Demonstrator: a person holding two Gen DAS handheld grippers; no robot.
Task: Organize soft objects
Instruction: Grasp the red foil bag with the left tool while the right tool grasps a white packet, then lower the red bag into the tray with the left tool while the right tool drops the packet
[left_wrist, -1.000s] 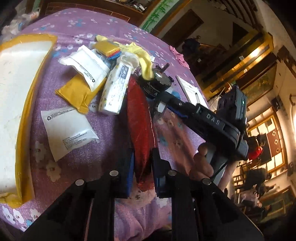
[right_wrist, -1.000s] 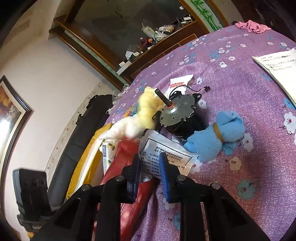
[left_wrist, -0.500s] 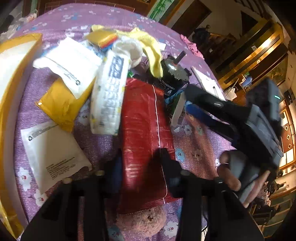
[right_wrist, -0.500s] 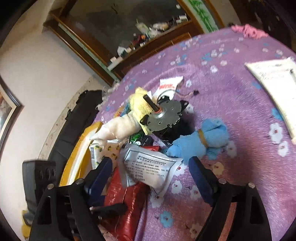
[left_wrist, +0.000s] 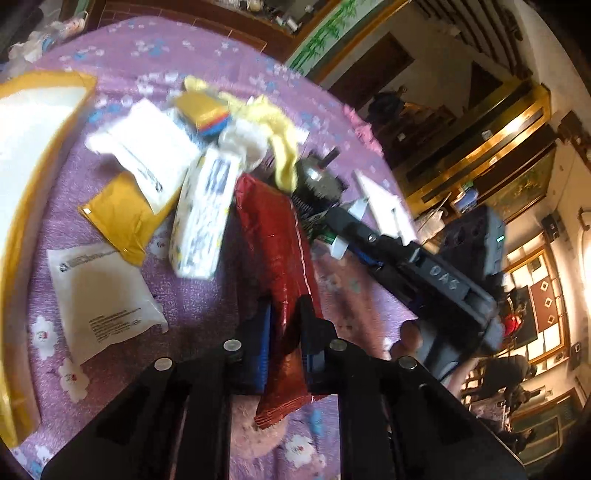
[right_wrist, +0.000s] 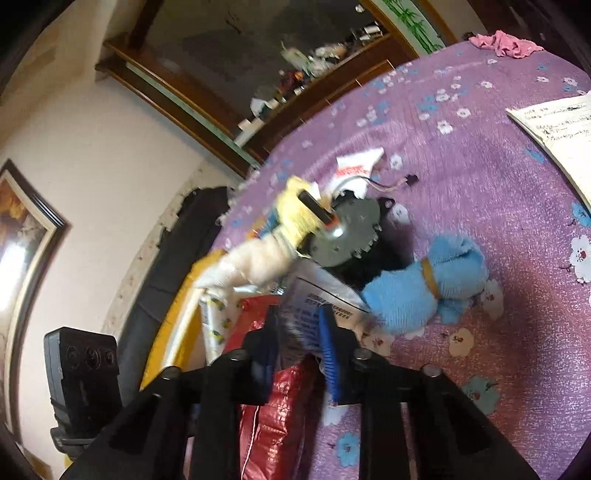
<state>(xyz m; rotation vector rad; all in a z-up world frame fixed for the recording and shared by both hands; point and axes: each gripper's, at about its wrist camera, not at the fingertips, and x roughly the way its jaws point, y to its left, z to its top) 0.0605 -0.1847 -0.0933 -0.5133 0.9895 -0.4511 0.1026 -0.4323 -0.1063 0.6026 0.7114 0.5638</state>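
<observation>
On the purple cloth (left_wrist: 207, 51), left claw (left_wrist: 285, 343) reclamped on red packet (left_wrist: 275, 236); right claw (right_wrist: 300, 334) reclamped on white sachet (right_wrist: 317, 295).

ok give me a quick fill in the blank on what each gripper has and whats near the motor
1. The left gripper is shut on the ____ foil bag.
2. The right gripper is shut on a white printed ____.
3. The rolled towel beside the motor is ____.

Missing words: red; packet; blue
</observation>
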